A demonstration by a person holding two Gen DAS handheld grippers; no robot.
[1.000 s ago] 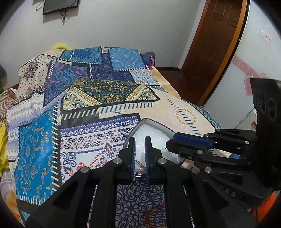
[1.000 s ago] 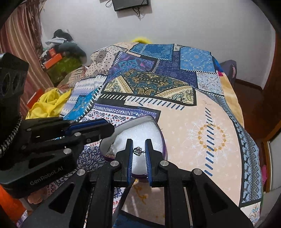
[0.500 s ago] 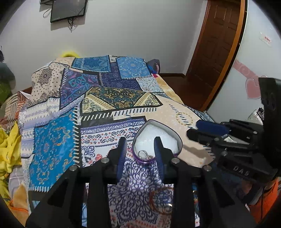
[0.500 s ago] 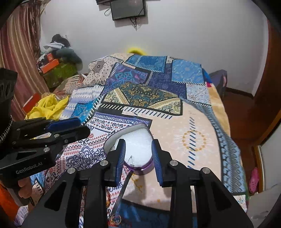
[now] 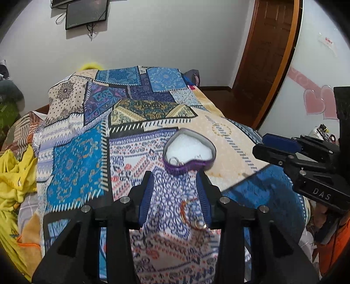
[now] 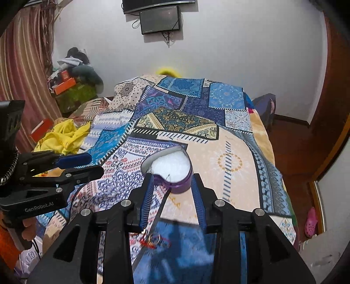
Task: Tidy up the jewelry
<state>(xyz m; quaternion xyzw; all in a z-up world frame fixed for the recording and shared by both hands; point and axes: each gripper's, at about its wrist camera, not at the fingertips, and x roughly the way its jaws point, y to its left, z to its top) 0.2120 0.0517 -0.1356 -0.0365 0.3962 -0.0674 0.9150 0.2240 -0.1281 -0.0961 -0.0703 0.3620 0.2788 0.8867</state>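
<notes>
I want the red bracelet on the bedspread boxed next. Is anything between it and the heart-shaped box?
Nothing visible. The red bracelet lies on the bedspread between the left hand-held gripper's opening jaws; only bare patterned cloth separates it from the heart-shaped box, which is open on top.

Two wrist fisheyes, both tilting down over the bed

Left view is looking along the left claw (image 5: 175, 192) from close above the bedspread (image 5: 131, 153); right view is looking along the right claw (image 6: 172, 194), angling similarly. Both are sharing the heart-shaped box (image 5: 189, 150) (image 6: 171, 171), the wall screen (image 5: 86, 13) (image 6: 160, 19), and each other's claw at the edge.
</notes>
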